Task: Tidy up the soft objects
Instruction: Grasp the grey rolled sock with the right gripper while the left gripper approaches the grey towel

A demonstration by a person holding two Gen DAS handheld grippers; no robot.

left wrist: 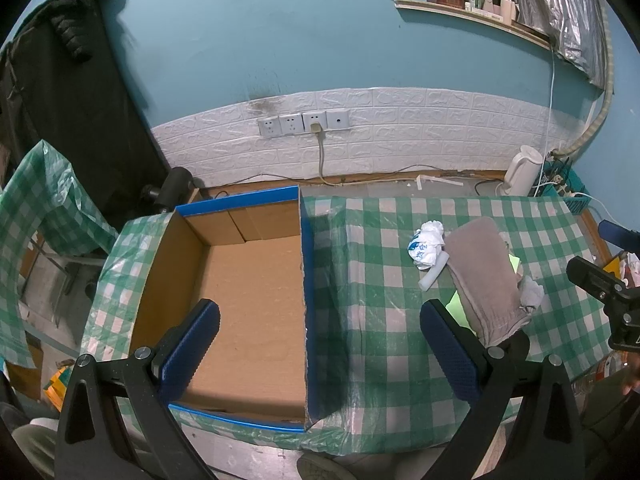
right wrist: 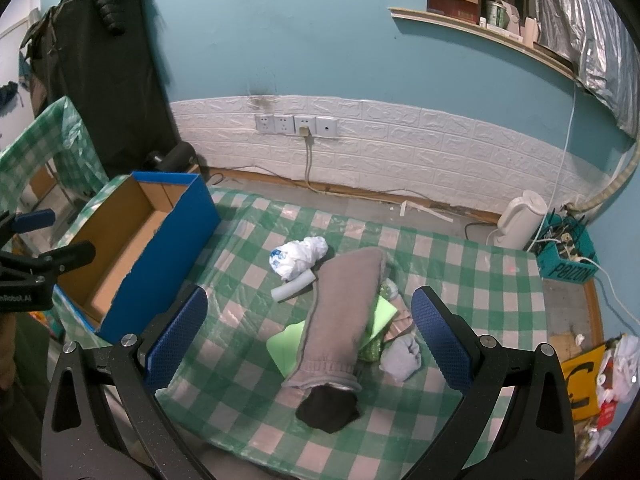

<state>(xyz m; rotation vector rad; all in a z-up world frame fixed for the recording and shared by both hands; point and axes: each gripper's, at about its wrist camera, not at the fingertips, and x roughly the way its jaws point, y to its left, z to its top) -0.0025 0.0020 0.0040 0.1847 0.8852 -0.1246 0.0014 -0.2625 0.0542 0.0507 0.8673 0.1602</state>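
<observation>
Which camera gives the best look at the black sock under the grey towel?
The right wrist view: the black sock lies in the open below the grey towel, between the claw's fingers. In the left wrist view the towel shows, but the sock is hidden behind a finger.

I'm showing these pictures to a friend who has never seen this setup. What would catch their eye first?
Probably the open blue cardboard box, nothing visible inside it, at the left end of the green checked tablecloth. Next, the heap of soft things to its right: a long grey-brown sock lying over green cloth, with a crumpled white plastic bag behind. Both grippers, left and right, hover open.
</observation>
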